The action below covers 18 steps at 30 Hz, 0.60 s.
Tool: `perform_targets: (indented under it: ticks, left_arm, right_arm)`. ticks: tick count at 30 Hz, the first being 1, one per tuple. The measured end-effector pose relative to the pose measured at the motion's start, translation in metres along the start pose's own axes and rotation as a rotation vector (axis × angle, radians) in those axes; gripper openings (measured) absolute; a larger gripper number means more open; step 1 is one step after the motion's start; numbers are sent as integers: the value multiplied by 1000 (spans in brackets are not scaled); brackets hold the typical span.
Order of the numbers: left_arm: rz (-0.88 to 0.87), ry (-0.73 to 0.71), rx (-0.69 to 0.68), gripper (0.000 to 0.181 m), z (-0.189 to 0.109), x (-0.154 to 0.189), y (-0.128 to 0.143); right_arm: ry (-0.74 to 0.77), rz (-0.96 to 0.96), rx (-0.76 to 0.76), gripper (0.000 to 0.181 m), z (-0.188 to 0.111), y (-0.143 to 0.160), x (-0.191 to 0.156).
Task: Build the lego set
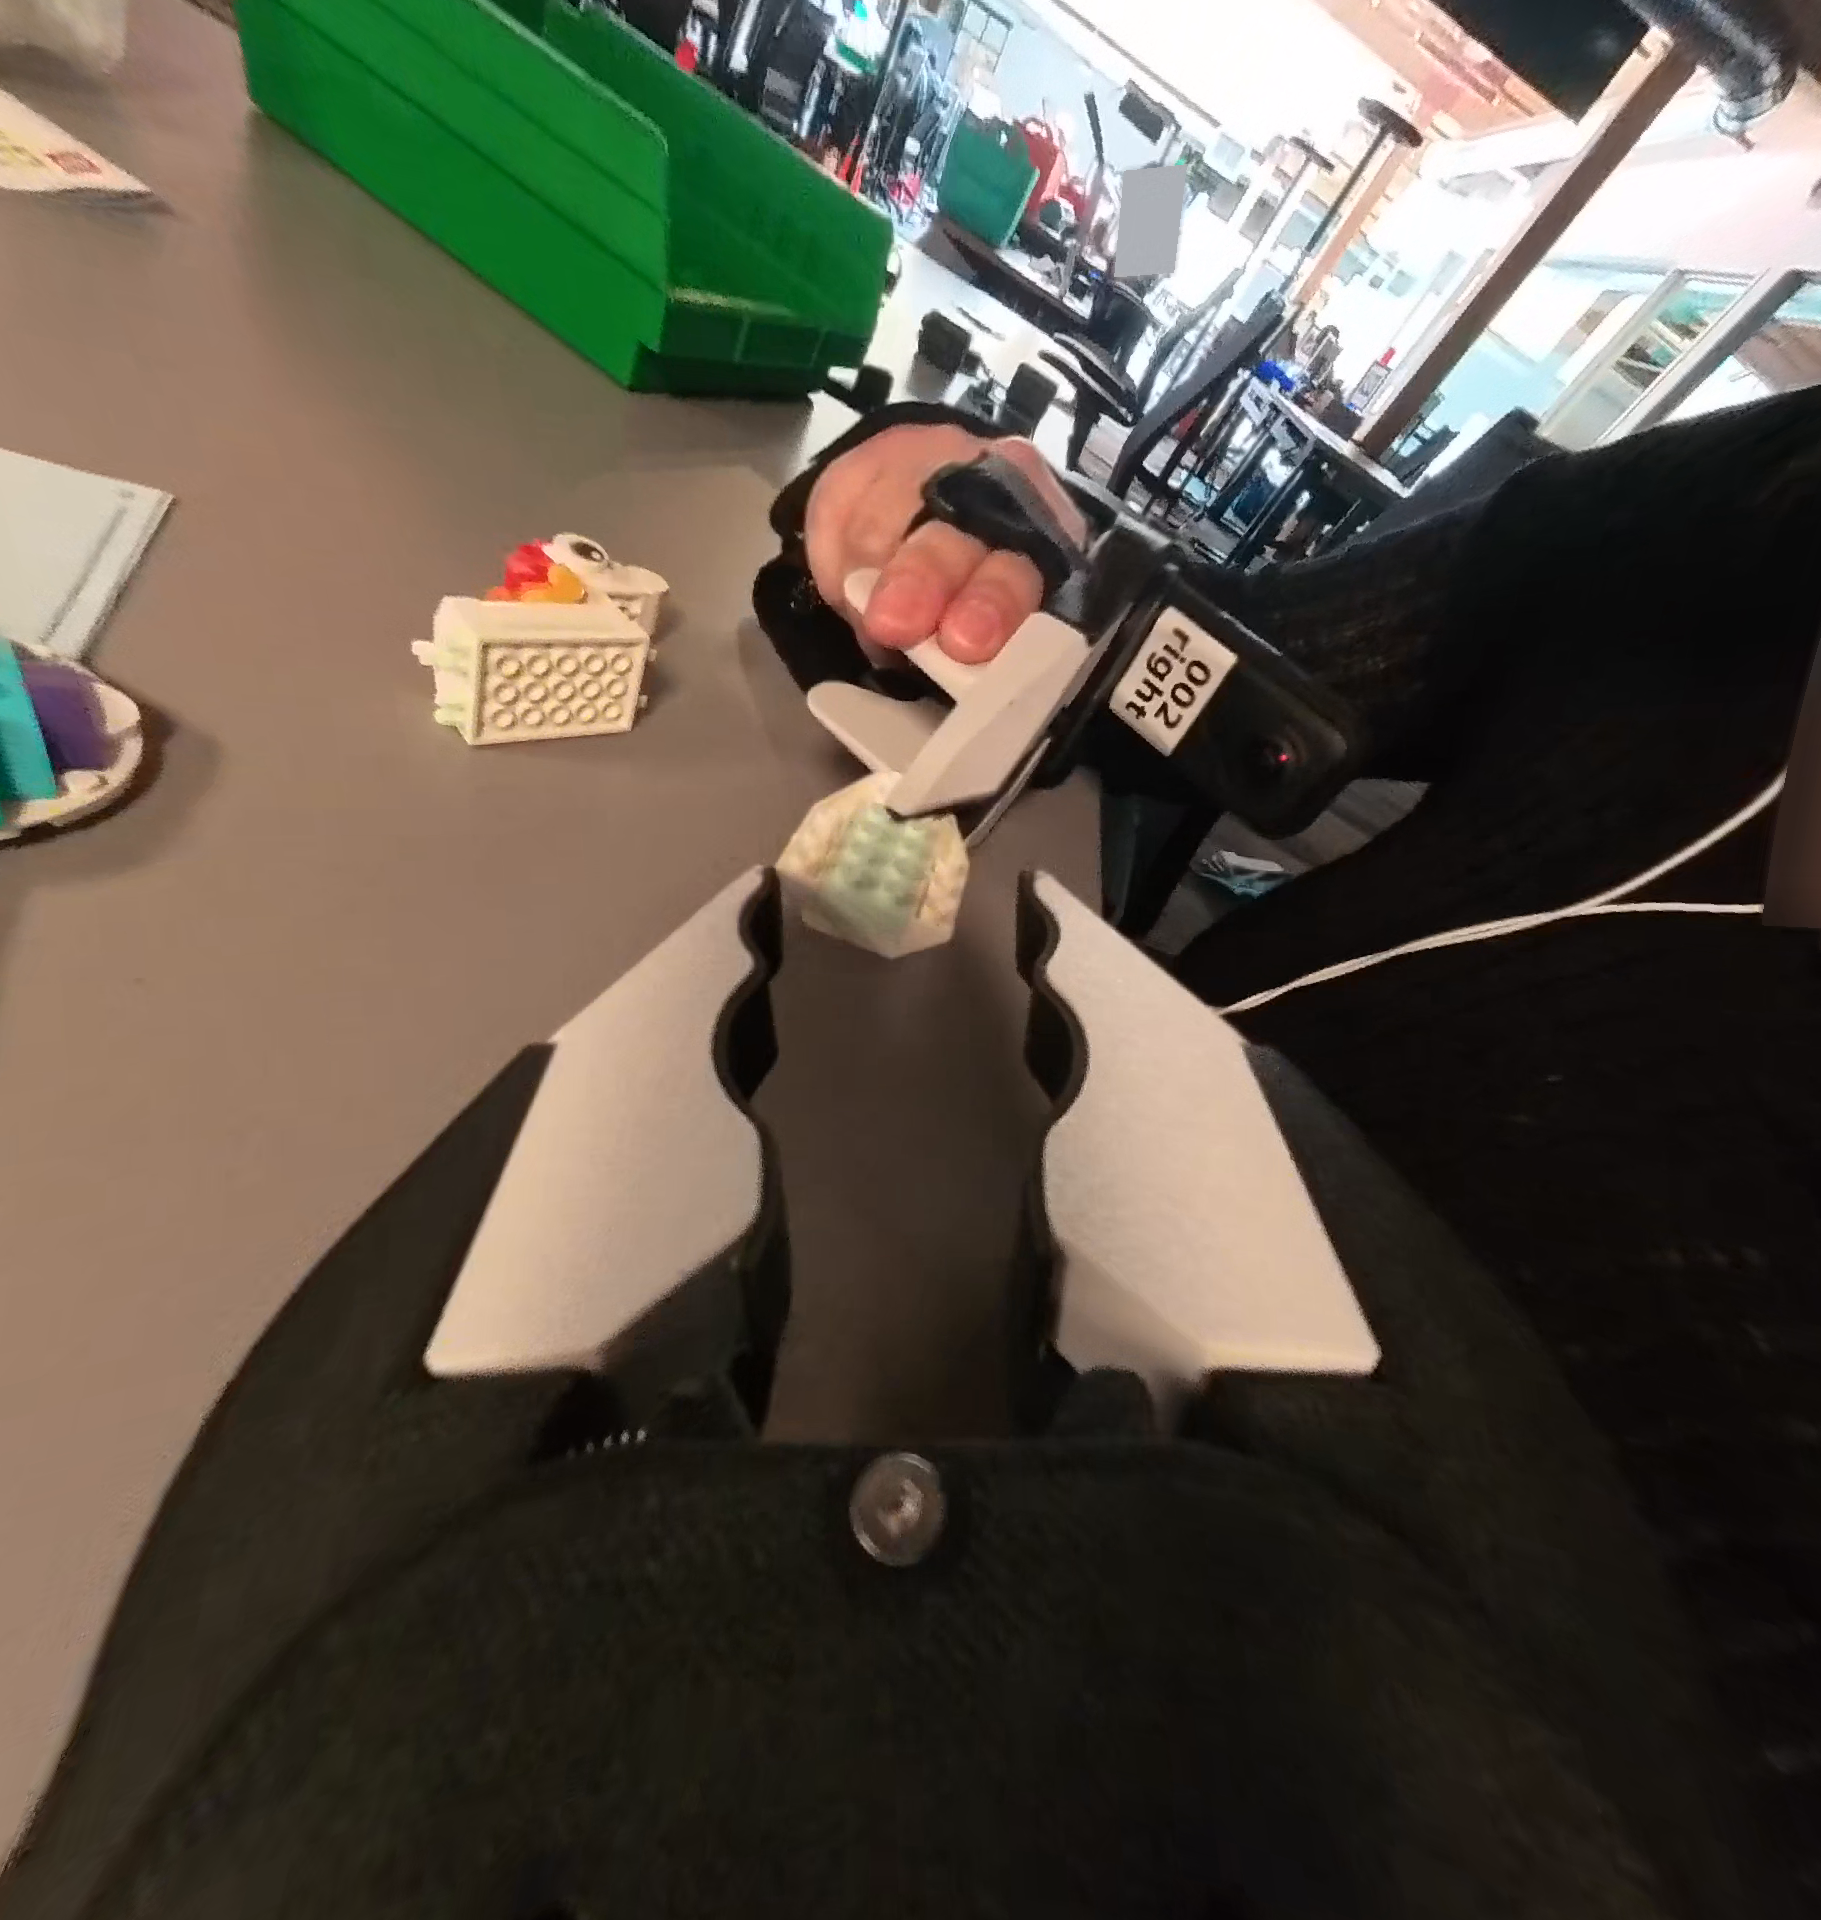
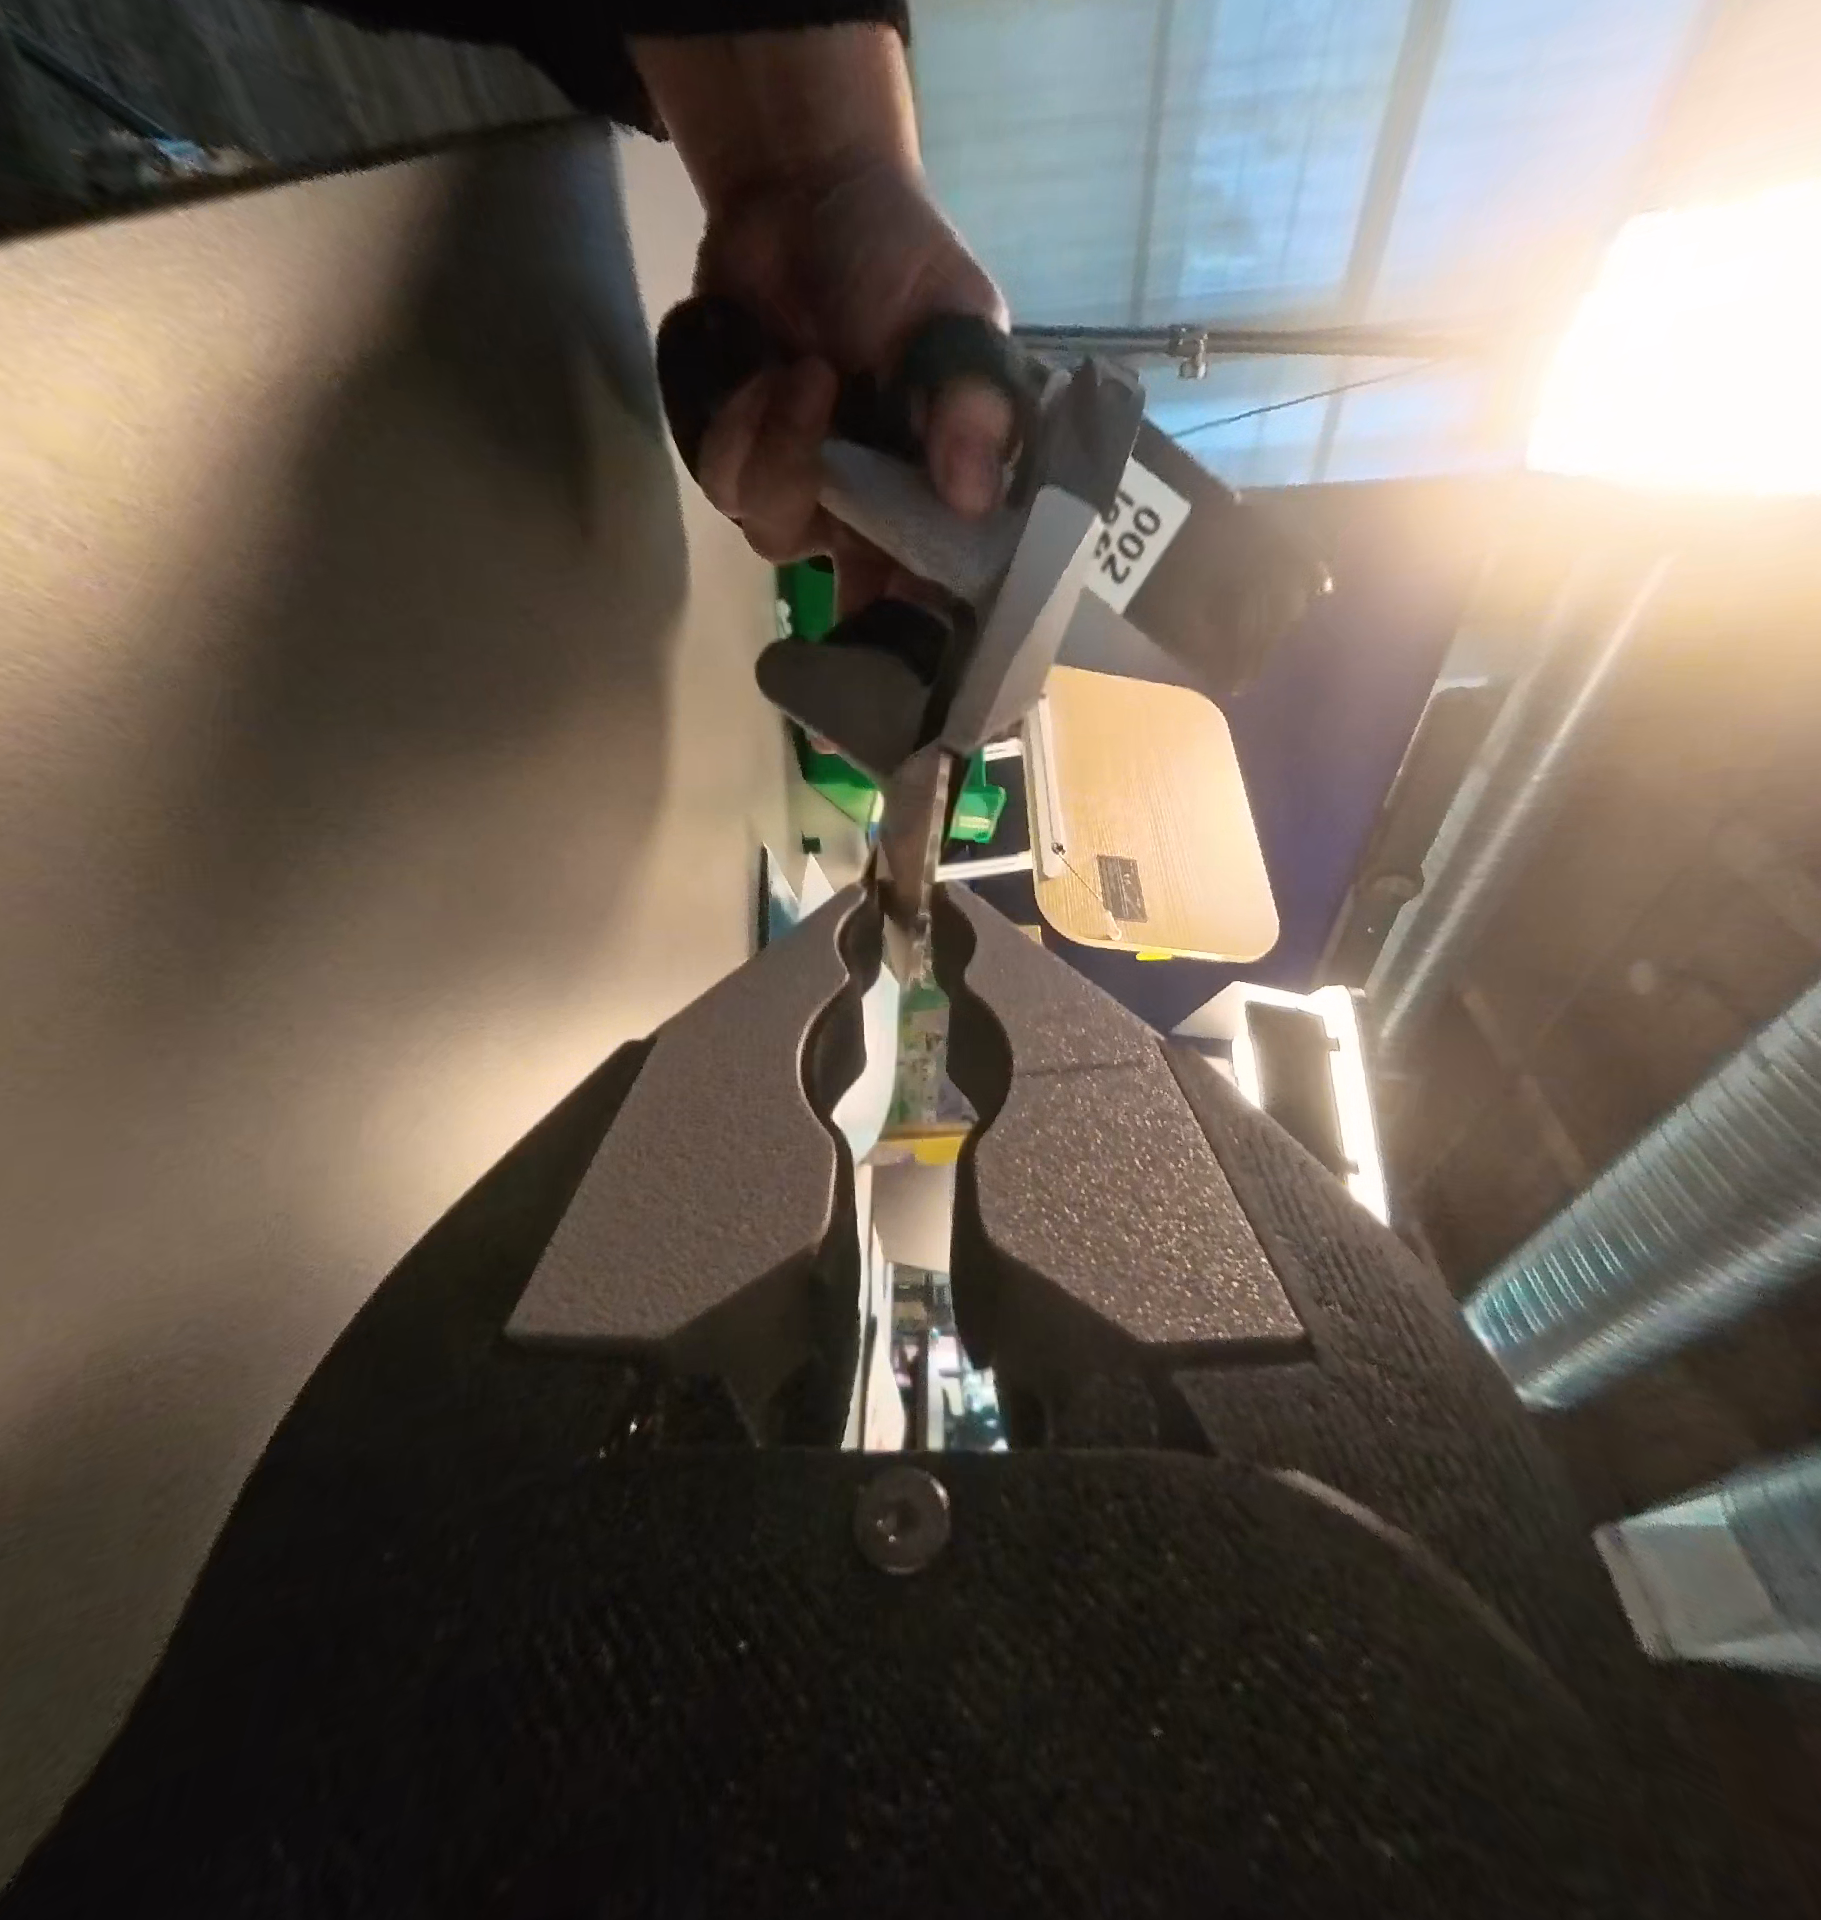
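A small cream and pale-green Lego block (image 1: 870, 878) is held above the grey table (image 1: 314, 987). My right gripper (image 1: 911, 805) comes in from the right and is shut on its top. My left gripper (image 1: 901, 909) is open and empty, with the block just ahead of its tips, close to the left finger (image 1: 677, 997). I cannot tell if they touch. In the right wrist view my right gripper (image 2: 904, 914) is nearly closed, and the block is mostly hidden at its tips. The left gripper (image 2: 947, 665) and its hand show beyond. A cream studded sub-build (image 1: 542, 681) with red, orange and eye pieces lies on the table.
A paper plate (image 1: 106, 790) with teal and purple bricks sits at the left edge. Green bins (image 1: 573, 177) stand at the back. Booklets lie at the left (image 1: 44, 540) and far left (image 1: 23, 145). The table's edge runs along the right, by a black sleeve (image 1: 1560, 623). My two grippers' fingertips are within a few centimetres of each other.
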<state>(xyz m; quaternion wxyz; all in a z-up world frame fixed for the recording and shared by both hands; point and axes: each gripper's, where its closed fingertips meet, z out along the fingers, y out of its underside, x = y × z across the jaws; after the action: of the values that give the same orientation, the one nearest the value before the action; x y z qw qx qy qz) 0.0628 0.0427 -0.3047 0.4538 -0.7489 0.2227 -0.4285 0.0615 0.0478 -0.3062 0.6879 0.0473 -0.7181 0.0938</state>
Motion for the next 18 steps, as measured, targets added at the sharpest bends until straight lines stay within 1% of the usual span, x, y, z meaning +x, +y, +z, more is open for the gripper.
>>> perform_targets:
  ticks: [2, 5, 9, 12, 14, 16, 18]
  left_arm:
    - [-6, -7, -13, 34, 0, -3, 3]
    - [31, -20, -16, 33, 0, -3, 4]
    - [97, -93, -9, 31, -1, -9, 1]
    - [111, -144, 35, 31, -7, -16, -8]
    - [115, -208, 78, 31, -14, -26, -15]
    - [145, -317, 100, 31, -24, -40, -21]
    - [187, -423, 49, 31, -34, -55, -21]
  right_arm:
    - [-6, -1, 8, 7, 0, -2, -1]
    - [-10, 0, 12, 7, 0, -2, -3]
    - [-16, 32, 0, 8, 1, 2, -4]
    - [-29, 77, -5, 21, 1, 7, -6]
    - [-12, 87, -38, 26, 1, 16, -3]
    - [29, 85, -87, 36, 0, 29, 4]
    - [57, 92, -127, 43, -2, 42, 9]
